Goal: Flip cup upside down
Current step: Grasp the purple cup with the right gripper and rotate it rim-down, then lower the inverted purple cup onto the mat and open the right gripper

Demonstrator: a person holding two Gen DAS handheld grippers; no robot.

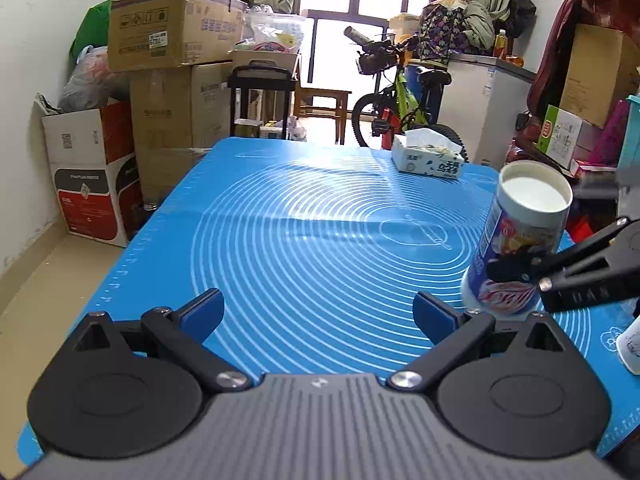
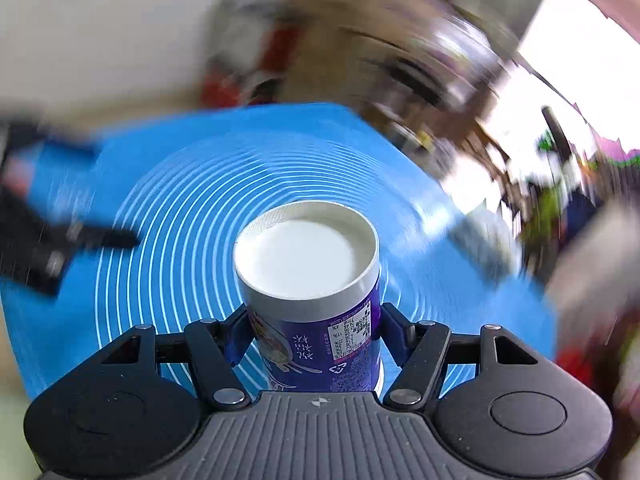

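A blue-and-white printed paper cup (image 1: 516, 240) is held tilted above the right side of the blue mat (image 1: 300, 232), its white recessed bottom facing up and toward the camera. My right gripper (image 1: 516, 270) is shut on the cup's side. In the right wrist view the cup (image 2: 316, 304) sits between the blue pads (image 2: 236, 344) with its white bottom facing forward, and the gripper (image 2: 310, 340) clamps it. That view's background is motion-blurred. My left gripper (image 1: 318, 314) is open and empty, low over the mat's near edge.
A tissue box (image 1: 428, 156) lies at the mat's far right. Part of a white cup (image 1: 630, 344) shows at the right edge. Cardboard boxes (image 1: 172, 20) stack at the far left; a bicycle (image 1: 396, 100) and white cabinet stand behind the table.
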